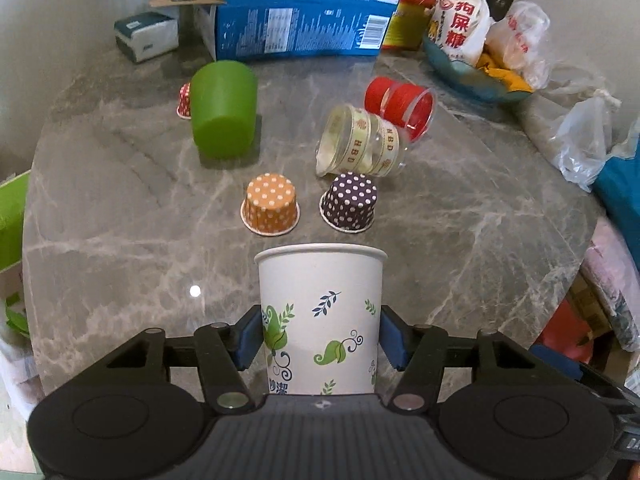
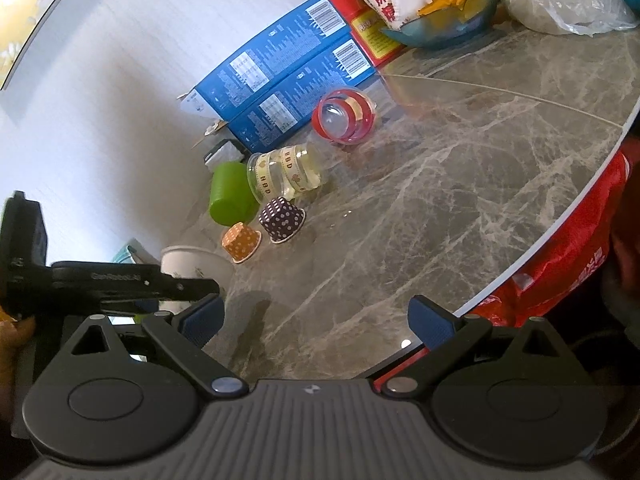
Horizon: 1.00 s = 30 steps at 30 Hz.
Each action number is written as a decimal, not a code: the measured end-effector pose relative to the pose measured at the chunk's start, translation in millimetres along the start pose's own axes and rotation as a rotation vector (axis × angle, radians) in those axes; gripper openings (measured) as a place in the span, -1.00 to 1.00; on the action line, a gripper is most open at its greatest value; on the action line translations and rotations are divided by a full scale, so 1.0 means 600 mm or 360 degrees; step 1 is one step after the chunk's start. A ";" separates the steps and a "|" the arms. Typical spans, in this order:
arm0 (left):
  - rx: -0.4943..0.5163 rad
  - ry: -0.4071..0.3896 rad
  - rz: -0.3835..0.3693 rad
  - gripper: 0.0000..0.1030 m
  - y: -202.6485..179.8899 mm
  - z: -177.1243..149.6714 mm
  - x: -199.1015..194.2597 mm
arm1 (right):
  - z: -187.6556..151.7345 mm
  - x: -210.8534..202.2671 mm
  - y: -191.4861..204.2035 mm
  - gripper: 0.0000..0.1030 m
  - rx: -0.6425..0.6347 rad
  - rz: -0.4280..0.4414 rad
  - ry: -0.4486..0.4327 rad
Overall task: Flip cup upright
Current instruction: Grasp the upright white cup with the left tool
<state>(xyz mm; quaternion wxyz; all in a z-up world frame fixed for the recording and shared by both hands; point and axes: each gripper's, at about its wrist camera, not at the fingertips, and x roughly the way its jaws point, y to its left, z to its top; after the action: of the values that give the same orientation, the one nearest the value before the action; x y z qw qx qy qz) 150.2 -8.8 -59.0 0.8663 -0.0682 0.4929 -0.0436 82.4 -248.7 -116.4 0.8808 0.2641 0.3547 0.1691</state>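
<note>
The left gripper (image 1: pixel 320 338) pinched the white paper cup (image 1: pixel 322 320) between its 2 blue pads (image 1: pixel 249 338), 1 on each side of the cup's lower wall. The cup stood upright, rim on top, leaf prints facing the camera; whether its base touched the grey marble desk (image 1: pixel 460 240) was hidden by the gripper body. The right gripper (image 2: pixel 318 322) was spread wide over the desk edge, gripping nothing, well to the right of the cup.

Just behind the paper cup sat 2 small dotted baking cups, mouths down: an orange one (image 1: pixel 271 204) behind and slightly left, a dark purple one (image 1: pixel 349 202) behind and slightly right. Beyond the purple one a clear jar with cream ribbon (image 1: pixel 362 146) lay on its side, touching it or nearly so. Farther back from the paper cup, a green cup (image 1: pixel 223 110) lay to the left and a clear cup with red ribbon (image 1: pixel 402 106) lay tipped to the right. Farthest from it, 2 blue boxes (image 1: pixel 300 30) were stacked at the back of the desk.
</note>
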 end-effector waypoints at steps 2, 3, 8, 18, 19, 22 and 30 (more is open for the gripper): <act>0.0006 -0.0002 -0.0002 0.22 0.001 0.001 -0.002 | 0.000 0.002 0.005 0.93 -0.0012 0.0005 0.0007; 0.0006 -0.0002 -0.0004 0.22 0.001 0.000 -0.002 | 0.000 0.004 0.008 0.93 -0.0019 0.0006 0.0010; 0.0001 -0.0026 -0.0016 0.22 0.005 0.000 -0.009 | -0.001 0.008 0.022 0.93 -0.0048 0.0009 0.0028; 0.0097 -0.0419 0.0011 0.22 -0.012 -0.025 -0.036 | -0.008 0.000 0.044 0.93 -0.0118 -0.0059 -0.0023; 0.0109 -0.0469 0.0011 0.22 -0.015 -0.030 -0.038 | -0.010 -0.002 0.046 0.93 -0.0129 -0.0064 -0.0034; 0.0143 -0.0704 -0.0005 0.21 -0.024 -0.048 -0.046 | -0.016 -0.006 0.049 0.93 -0.0147 -0.0073 -0.0067; 0.0173 -0.1206 0.0079 0.23 -0.019 -0.125 -0.020 | -0.033 -0.021 0.047 0.93 -0.0157 -0.0129 -0.0125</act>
<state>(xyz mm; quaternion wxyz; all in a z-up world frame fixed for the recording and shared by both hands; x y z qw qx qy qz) 79.7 -24.2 -84.8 0.9902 -0.0216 0.1363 -0.0204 56.2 -225.3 -105.2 0.9121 0.2123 0.3217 0.1400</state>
